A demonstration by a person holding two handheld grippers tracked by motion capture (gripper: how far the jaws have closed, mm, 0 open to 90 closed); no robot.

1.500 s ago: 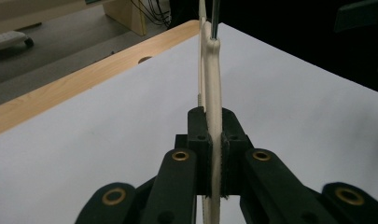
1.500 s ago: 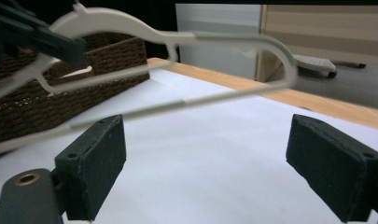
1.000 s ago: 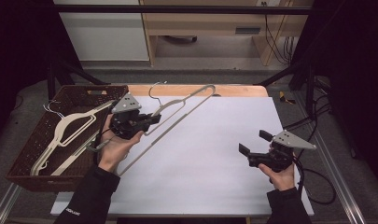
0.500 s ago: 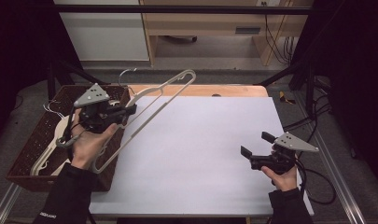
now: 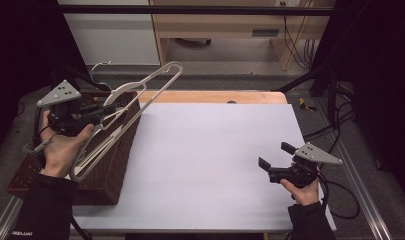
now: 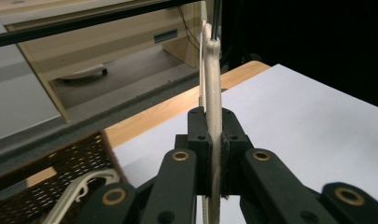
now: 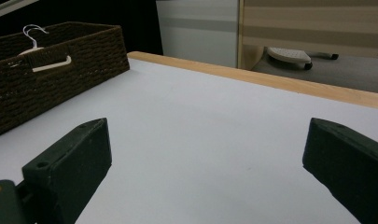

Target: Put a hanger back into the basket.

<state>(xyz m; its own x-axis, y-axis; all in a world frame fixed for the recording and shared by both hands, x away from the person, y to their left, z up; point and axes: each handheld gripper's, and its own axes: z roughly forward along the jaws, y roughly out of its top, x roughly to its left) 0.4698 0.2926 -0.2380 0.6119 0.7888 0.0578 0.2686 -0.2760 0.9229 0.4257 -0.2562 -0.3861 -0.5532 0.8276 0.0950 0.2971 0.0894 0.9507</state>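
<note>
Two tools are at work over the white desk [image 5: 210, 150]. At the left, the left tool [image 5: 102, 111] has its jaws clamped tight on a cream wooden hanger [image 5: 140, 92], the pads pressing on both faces of its flat frame, as the left gripper view shows close up [image 6: 213, 116]. That hanger is lifted clear of the desk, tilted, above the far right corner of the brown wicker basket [image 5: 110, 165] at the desk's left edge; its far end reaches up and to the right, and its wire hook points to the far left. Another pale hanger [image 7: 49, 63] lies in the basket. Near the right edge, the right tool [image 5: 272, 162] sits low over the desk with its jaws spread wide and nothing between them [image 7: 200, 168].
</note>
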